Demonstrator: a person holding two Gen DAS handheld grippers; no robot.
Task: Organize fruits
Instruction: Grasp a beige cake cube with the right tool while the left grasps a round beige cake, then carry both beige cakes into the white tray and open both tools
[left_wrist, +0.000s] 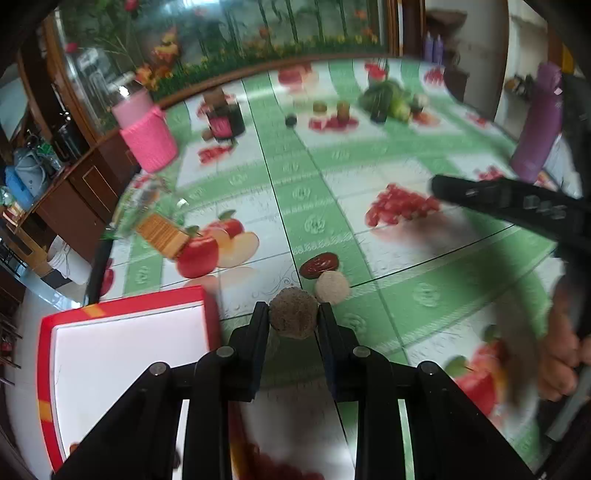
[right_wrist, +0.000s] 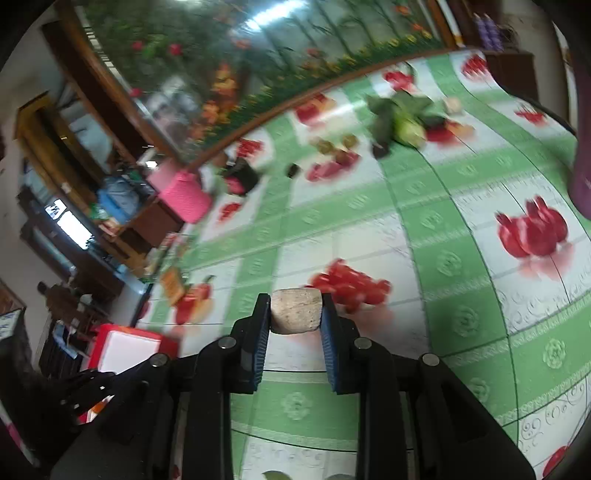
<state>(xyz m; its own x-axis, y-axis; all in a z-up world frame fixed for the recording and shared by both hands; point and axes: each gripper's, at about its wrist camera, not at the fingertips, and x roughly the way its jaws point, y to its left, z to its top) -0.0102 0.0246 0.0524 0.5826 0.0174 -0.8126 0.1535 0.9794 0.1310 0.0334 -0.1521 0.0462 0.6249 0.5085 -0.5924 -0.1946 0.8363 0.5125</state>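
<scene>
Both jaws pinching: left gripper (left_wrist: 293, 314) on a brown fruit (left_wrist: 293, 317), right gripper (right_wrist: 295, 312) on a pale one (right_wrist: 295, 311). Carrying now; next, probably the tray (left_wrist: 122, 306) at ten o'clock.

Left black two-finger tongs (left_wrist: 293, 314) clamped on a round brown rough-skinned fruit (left_wrist: 293, 318), fingers parallel, pointing forward low over the counter. Right black tongs with blue pads (right_wrist: 295, 314) clamped on a pale beige squarish fruit (right_wrist: 295, 311). Person's bare hand (left_wrist: 563, 363) grips the right handle at the left view's edge.
</scene>
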